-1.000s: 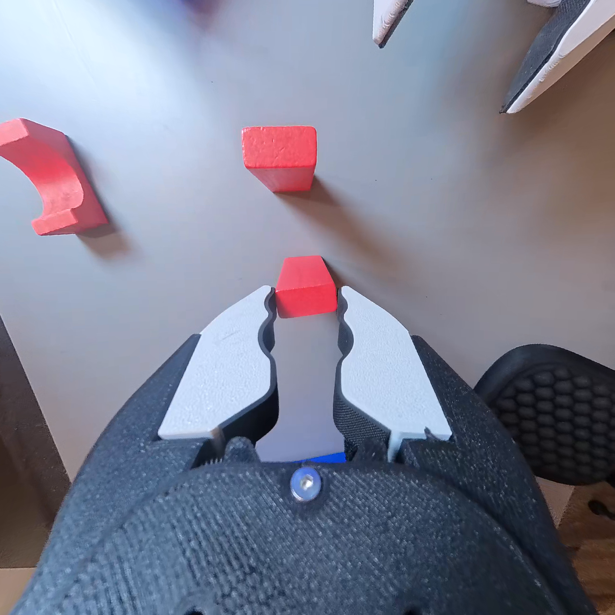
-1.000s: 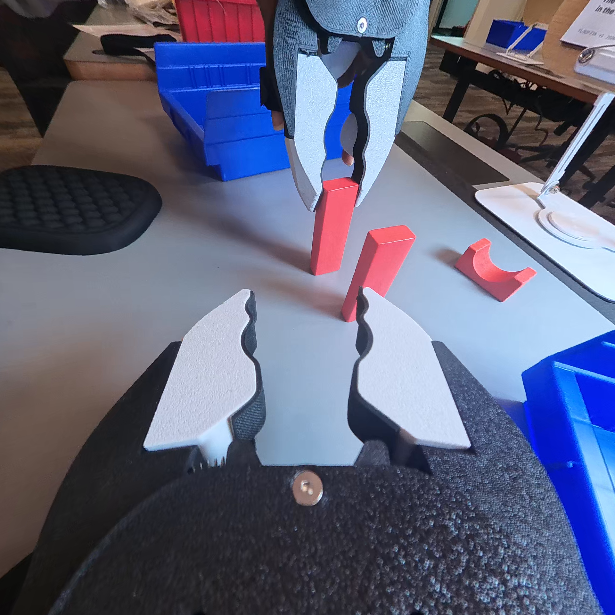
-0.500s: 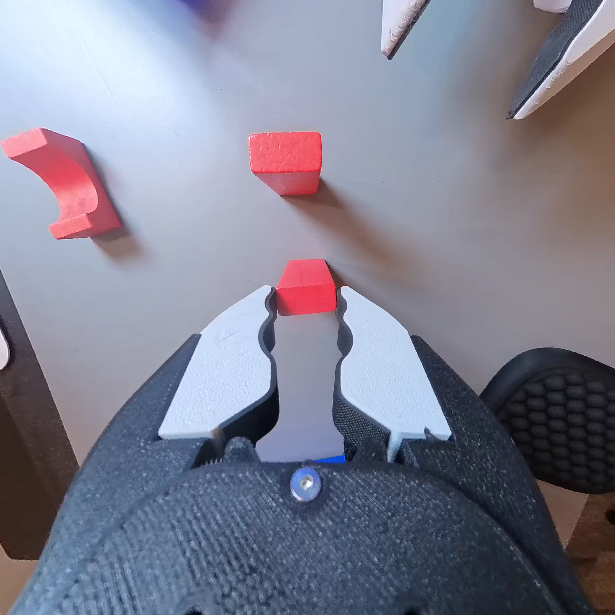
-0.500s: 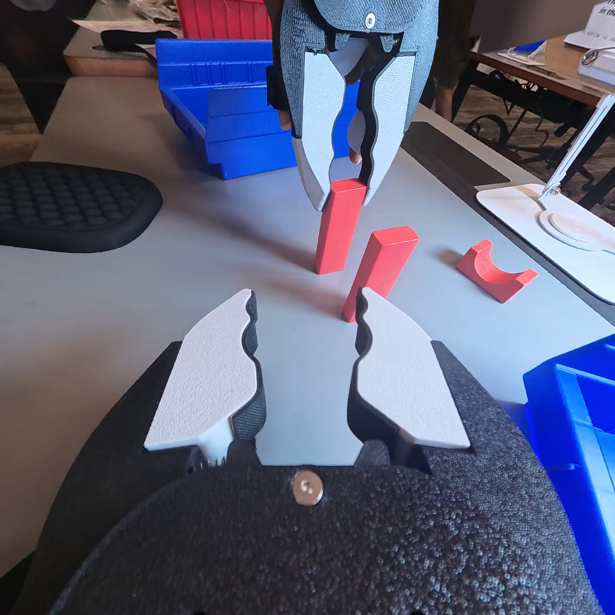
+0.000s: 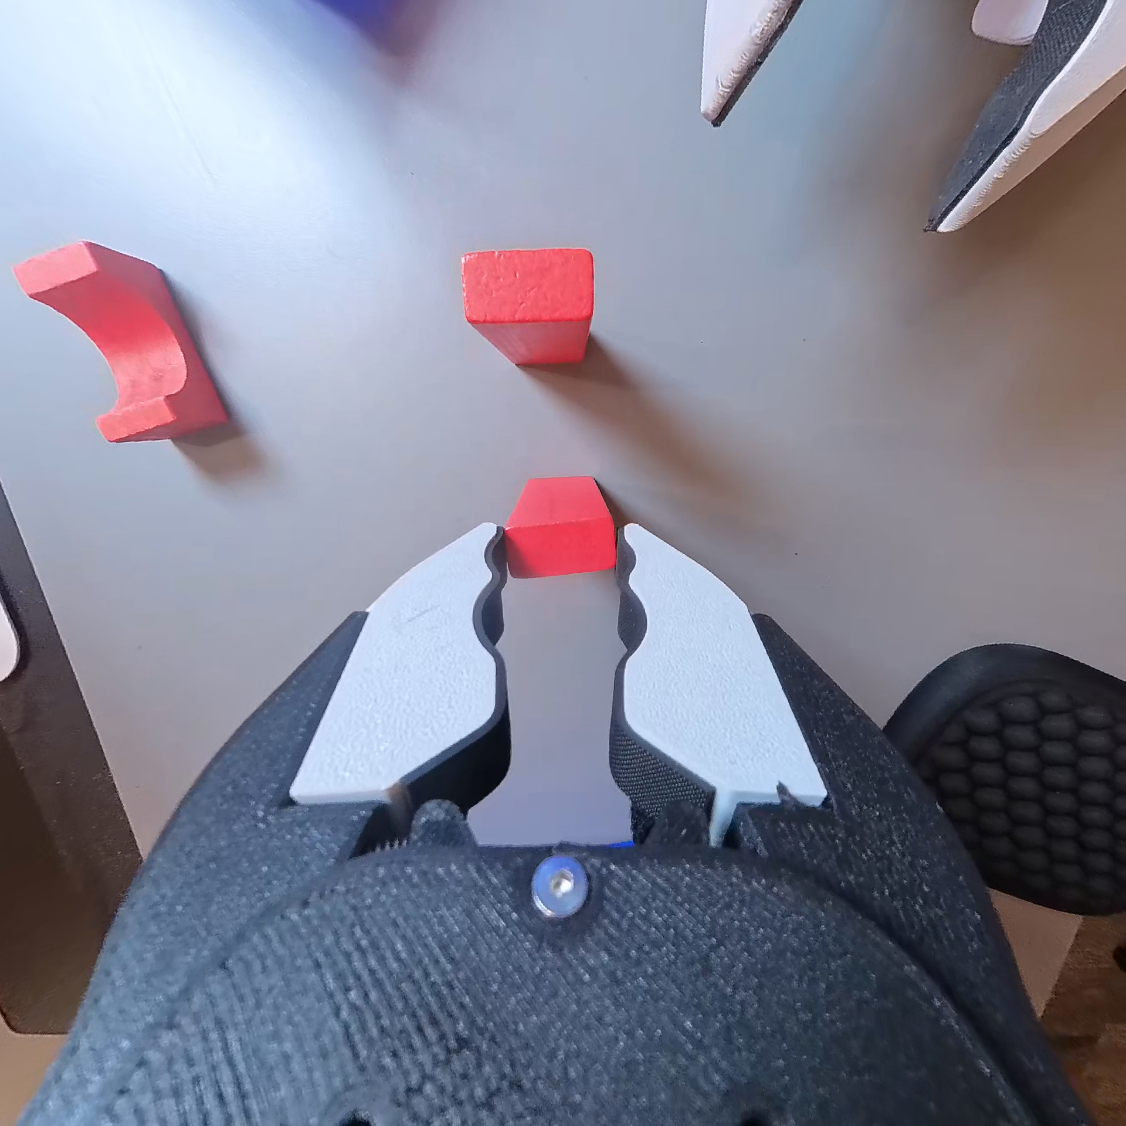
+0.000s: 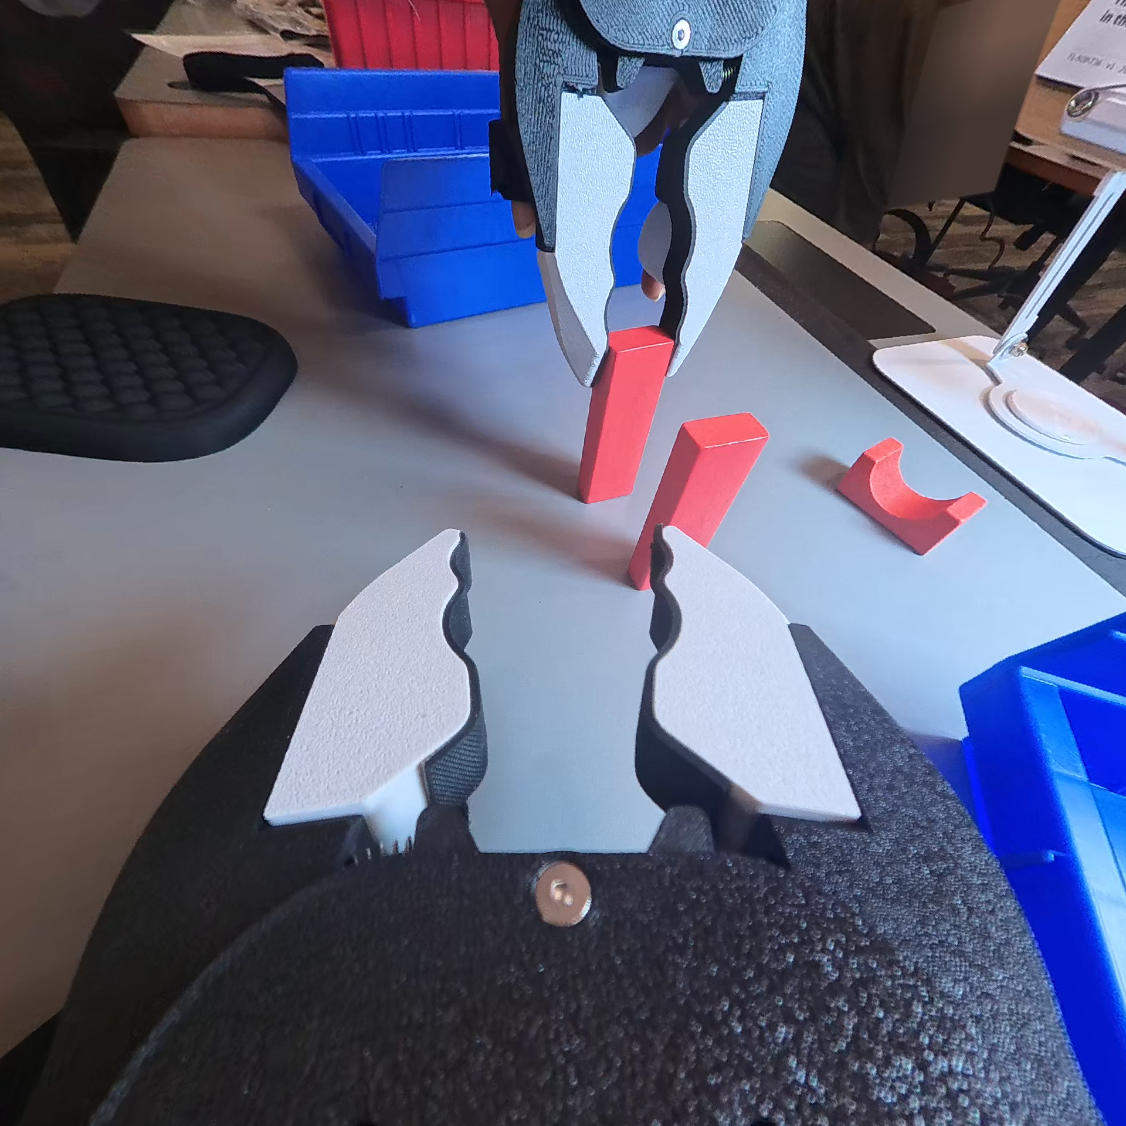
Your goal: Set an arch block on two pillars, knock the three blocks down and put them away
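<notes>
My left gripper [image 5: 557,536] points straight down and is shut on the top of an upright red pillar [image 5: 557,533], which stands on the grey table; the right wrist view shows this gripper [image 6: 633,365] and the pillar [image 6: 621,426]. A second red pillar [image 5: 529,295] stands free a little beyond it, and also shows in the right wrist view [image 6: 701,487]. The red arch block [image 5: 131,344] lies on the table with its curve up, seen to the right in the right wrist view [image 6: 908,493]. My right gripper [image 6: 557,536] is open and empty, low over the table just before the second pillar.
A blue bin [image 6: 414,201] stands at the far side with a red bin [image 6: 414,30] behind it. Another blue bin [image 6: 1060,792] is at the near right. A black textured pad [image 6: 122,378] lies at the left. A white stand base [image 6: 999,402] sits at the right edge. There is about 11 cm between the tips of the two grippers. The red arch block [image 5: 131,344] is about 15 cm from my left fingertips. Seen from the right wrist view [image 6: 908,501] as well.
The left gripper, still shut on its pillar, has shifted slightly. The right gripper has barely moved.
</notes>
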Action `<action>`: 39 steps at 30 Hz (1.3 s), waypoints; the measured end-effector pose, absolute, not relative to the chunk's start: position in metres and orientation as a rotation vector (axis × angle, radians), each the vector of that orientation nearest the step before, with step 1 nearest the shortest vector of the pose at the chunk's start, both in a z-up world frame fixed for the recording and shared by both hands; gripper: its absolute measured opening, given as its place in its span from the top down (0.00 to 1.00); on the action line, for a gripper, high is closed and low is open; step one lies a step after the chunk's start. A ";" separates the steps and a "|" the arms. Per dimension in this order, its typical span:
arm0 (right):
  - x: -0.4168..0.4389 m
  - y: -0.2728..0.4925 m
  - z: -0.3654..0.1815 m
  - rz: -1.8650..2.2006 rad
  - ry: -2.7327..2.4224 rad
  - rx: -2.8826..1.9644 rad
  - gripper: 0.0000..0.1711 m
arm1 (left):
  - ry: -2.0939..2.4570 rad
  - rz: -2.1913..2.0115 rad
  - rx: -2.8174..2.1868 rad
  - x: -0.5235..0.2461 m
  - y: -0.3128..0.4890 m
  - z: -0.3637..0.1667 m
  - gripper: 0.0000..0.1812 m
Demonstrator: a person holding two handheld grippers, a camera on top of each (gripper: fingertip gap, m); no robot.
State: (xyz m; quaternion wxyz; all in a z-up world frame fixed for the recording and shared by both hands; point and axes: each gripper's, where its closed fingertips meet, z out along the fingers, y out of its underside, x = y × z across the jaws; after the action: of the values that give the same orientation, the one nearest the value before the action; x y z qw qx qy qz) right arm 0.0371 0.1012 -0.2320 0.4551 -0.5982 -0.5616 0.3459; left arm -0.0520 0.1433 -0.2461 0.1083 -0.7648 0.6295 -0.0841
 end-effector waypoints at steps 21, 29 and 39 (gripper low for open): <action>0.037 0.102 -0.233 0.852 -1.383 -1.480 0.67 | 1.854 -0.256 -2.222 -0.052 0.143 -0.238 0.79; 0.037 0.102 -0.233 0.851 -1.382 -1.478 0.67 | 1.848 -0.251 -2.199 -0.053 0.143 -0.230 0.76; 0.036 0.103 -0.232 0.848 -1.379 -1.481 0.67 | 1.609 -0.297 -2.106 -0.055 0.184 -0.179 0.78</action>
State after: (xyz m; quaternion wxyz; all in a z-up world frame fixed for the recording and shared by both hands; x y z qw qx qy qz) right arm 0.0362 0.1026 -0.2323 0.4564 -0.6005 -0.5592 0.3440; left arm -0.0546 0.1837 -0.1790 0.2348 -0.7676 0.5865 -0.1082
